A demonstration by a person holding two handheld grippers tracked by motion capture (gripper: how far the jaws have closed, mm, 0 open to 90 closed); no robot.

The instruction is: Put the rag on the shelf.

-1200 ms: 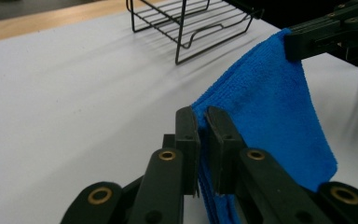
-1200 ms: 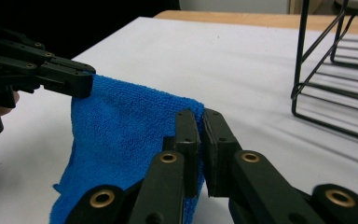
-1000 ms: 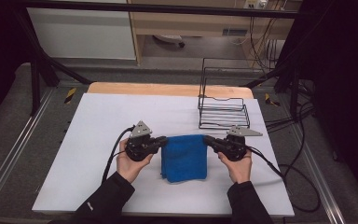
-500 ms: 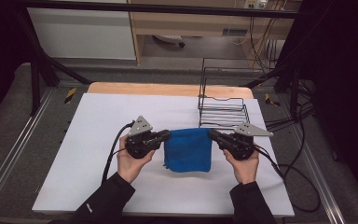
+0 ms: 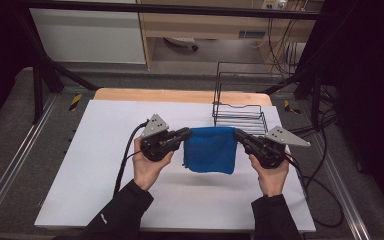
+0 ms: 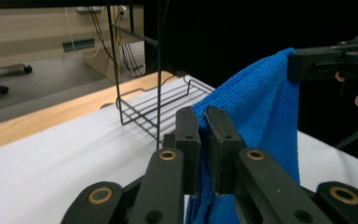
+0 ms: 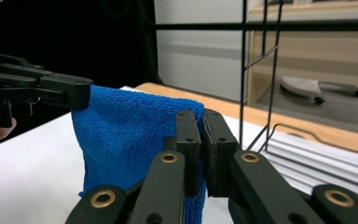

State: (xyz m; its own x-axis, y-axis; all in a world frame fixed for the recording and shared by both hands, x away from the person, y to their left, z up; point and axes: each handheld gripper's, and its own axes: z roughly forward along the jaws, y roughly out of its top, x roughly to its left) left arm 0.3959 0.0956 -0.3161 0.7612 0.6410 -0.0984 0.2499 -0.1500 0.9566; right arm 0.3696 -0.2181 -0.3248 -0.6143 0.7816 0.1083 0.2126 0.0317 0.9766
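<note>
Blue cloth (image 5: 211, 149) hangs above desk (image 5: 90, 150), near side of wire rack (image 5: 240, 107). Left tool (image 5: 186, 133), right tool (image 5: 237, 135) each clamped on top corner. Risk: thin pinch slips, corner drops, cloth bunches.

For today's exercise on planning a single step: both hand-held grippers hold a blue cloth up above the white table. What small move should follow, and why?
Probably carry the blue terry cloth toward the black wire rack behind it. The left hand-held gripper and right hand-held gripper each pinch an upper corner, the cloth hangs folded above the white table, and the rack is the nearest place to drape it.
</note>
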